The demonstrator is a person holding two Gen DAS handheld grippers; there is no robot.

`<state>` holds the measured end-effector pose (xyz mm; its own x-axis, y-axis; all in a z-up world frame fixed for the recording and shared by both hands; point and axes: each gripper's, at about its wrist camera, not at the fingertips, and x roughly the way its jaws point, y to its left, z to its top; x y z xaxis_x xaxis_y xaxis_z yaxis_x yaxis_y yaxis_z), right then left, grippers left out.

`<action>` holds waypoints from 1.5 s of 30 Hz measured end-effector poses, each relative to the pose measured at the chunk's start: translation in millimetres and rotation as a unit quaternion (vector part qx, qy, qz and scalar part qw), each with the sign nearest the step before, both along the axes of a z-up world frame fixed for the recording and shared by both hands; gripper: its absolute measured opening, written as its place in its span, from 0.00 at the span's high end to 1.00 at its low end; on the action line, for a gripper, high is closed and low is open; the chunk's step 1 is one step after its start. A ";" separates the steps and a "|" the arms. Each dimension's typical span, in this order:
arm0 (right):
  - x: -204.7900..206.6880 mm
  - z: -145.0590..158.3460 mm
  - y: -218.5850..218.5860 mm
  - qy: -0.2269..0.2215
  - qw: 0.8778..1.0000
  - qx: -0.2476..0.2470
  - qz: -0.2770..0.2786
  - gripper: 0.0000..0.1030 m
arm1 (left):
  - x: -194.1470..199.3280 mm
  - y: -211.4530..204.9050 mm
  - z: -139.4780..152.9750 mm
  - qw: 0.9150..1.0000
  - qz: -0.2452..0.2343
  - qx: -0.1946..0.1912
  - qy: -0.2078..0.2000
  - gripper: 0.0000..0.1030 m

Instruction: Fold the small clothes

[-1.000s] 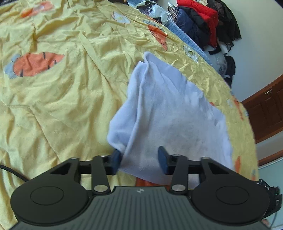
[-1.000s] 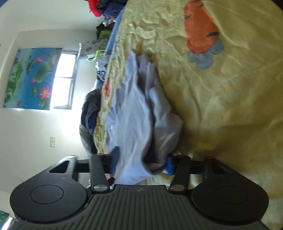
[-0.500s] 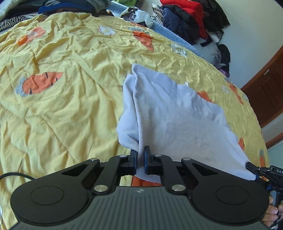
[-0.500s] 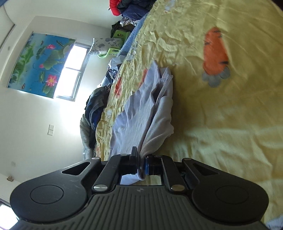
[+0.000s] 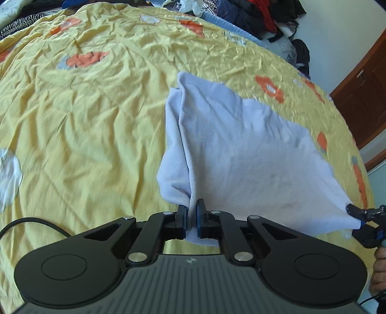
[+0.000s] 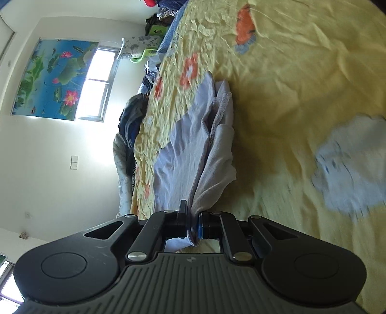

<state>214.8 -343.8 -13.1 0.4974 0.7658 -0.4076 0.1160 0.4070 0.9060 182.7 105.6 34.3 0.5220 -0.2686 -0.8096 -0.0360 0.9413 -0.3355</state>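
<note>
In the left wrist view, the left gripper (image 5: 192, 221) is seen pressed together on the near left corner of a pale lavender garment (image 5: 241, 154), whose hemmed edge runs up between the jaws; the cloth is stretched to the right, where the right gripper (image 5: 359, 218) pinches the other near corner, and its far end lies on the bedspread (image 5: 84, 125). For the fold to come out well, both corners should be kept level and taut and carried together toward the far edge, so that the hems meet without a twist. The yellow bedspread, printed with orange carrots and pale flowers, is wrinkled; clothes (image 5: 253, 12) are heaped beyond its far edge, and a wooden door (image 5: 361, 96) stands at the right. In the right wrist view, which is rolled on its side, the right gripper (image 6: 193, 224) is seen clamped on a bunched fold of the same garment (image 6: 188, 154), which trails away over the bedspread (image 6: 301, 96). A bright window (image 6: 99, 82), a lotus painting (image 6: 53, 77) and a wall switch (image 6: 74, 162) are shown on the white wall.
</note>
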 end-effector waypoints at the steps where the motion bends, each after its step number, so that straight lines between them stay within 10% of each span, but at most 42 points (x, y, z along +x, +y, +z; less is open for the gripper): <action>1: -4.7 -3.4 -1.6 0.004 1.000 -0.001 -0.002 0.88 | -2.4 -0.7 -4.5 1.000 -0.001 0.001 0.005 0.93; 9: -13.0 -34.8 -1.3 0.035 0.998 -0.043 -0.027 0.75 | -7.2 -1.8 -12.0 1.000 0.000 0.010 -0.012 0.83; 12: -19.9 -19.6 -2.9 0.009 0.995 -0.087 -0.037 0.62 | -16.5 5.4 -0.1 0.998 0.028 0.050 -0.026 0.62; 15: -30.1 11.4 -10.5 -0.045 0.980 -0.169 -0.093 0.59 | -31.2 14.2 22.7 0.991 0.062 0.100 -0.068 0.62; 18: -24.8 38.0 -8.1 -0.107 0.978 -0.145 -0.107 0.51 | -36.1 5.5 47.5 0.983 0.056 0.121 -0.130 0.62; 23: 47.3 48.1 40.2 -0.138 0.985 -0.078 -0.063 0.38 | 6.5 -56.4 40.8 0.977 -0.001 0.133 -0.168 0.62; 31: 156.5 5.5 79.7 -0.026 0.993 -0.107 -0.036 0.33 | 76.1 -83.9 -11.6 0.980 -0.035 0.165 -0.107 0.54; 36: 149.0 -28.7 59.3 -0.004 0.994 -0.098 -0.037 0.81 | 76.6 -90.0 -13.9 0.978 -0.057 0.173 -0.105 0.41; 38: 148.3 -31.7 56.2 0.002 0.995 -0.094 -0.036 0.82 | 81.6 -91.4 -9.8 0.978 -0.056 0.177 -0.094 0.41; 42: 142.0 -3.2 61.8 -0.044 0.991 -0.111 -0.053 0.39 | 97.0 -90.0 1.0 0.977 -0.042 0.183 -0.099 0.40; 45: 149.1 20.6 77.5 -0.089 0.986 -0.133 -0.046 0.35 | 116.1 -88.7 -2.7 0.976 -0.025 0.197 -0.088 0.40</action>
